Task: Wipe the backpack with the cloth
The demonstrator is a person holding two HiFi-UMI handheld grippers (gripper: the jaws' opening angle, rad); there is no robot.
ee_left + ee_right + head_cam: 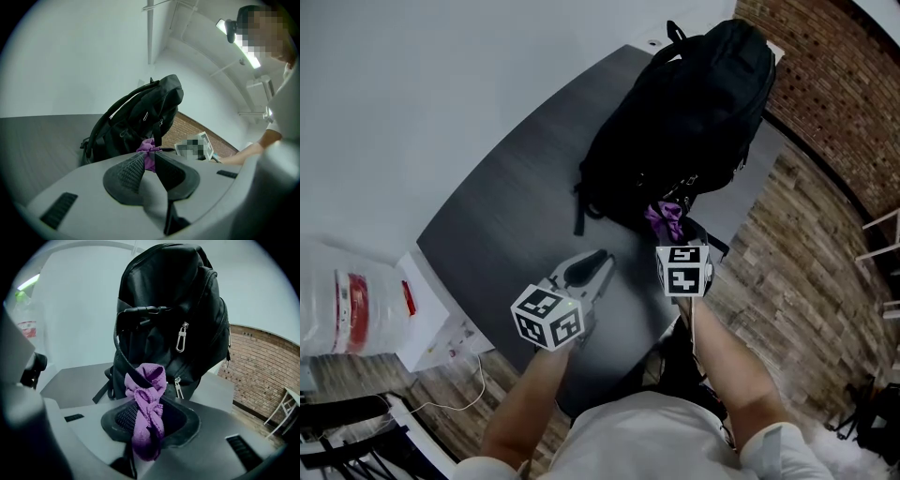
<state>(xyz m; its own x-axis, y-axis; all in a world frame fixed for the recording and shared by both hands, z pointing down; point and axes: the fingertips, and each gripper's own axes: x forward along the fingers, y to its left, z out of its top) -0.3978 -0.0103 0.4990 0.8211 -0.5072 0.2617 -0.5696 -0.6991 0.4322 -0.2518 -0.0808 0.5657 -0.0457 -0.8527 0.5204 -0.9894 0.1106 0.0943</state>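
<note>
Backpack [684,122] stands upright on the grey table [506,225], so its front's easy to reach. Right gripper [150,411] is clamped on the bunched purple cloth [147,380], just short of the bag. Left gripper [150,164] hovers nearby, jaws a little apart and empty, probably to steady it.

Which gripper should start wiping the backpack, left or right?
Right. The right gripper grips the purple cloth and points at the black backpack close ahead. The left gripper is empty, jaws slightly apart, farther from it.
</note>
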